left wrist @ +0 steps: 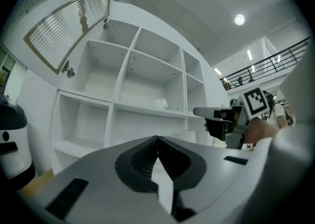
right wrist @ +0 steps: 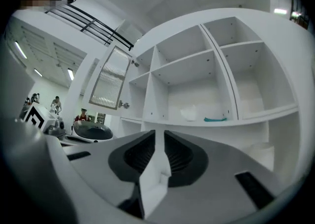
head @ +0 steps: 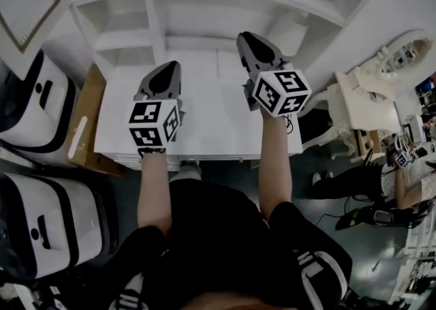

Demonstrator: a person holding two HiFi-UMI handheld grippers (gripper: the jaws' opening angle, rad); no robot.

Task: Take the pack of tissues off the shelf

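Note:
A soft white pack of tissues (right wrist: pixel 188 113) lies on a middle shelf of the white shelf unit (right wrist: pixel 216 75), next to a flat teal thing (right wrist: pixel 215 118). The left gripper view shows the pack (left wrist: pixel 160 103) on the same shelf, well beyond the jaws. My left gripper (head: pixel 168 69) hovers over the white table (head: pixel 204 131), its jaws closed together with nothing in them (left wrist: pixel 157 140). My right gripper (head: pixel 246 37) is held higher and nearer the shelves, its jaws all but together and empty (right wrist: pixel 158 134). Both point at the shelves, well short of the pack.
A slatted cabinet door (left wrist: pixel 69 26) stands open at the upper left of the unit. A white bundle (head: pixel 289 33) sits in a lower right compartment. White-and-black appliances (head: pixel 34 104) and a cardboard box (head: pixel 85 118) are left of the table. An ornate white chair (head: pixel 368 97) and a person (head: pixel 409 172) are at right.

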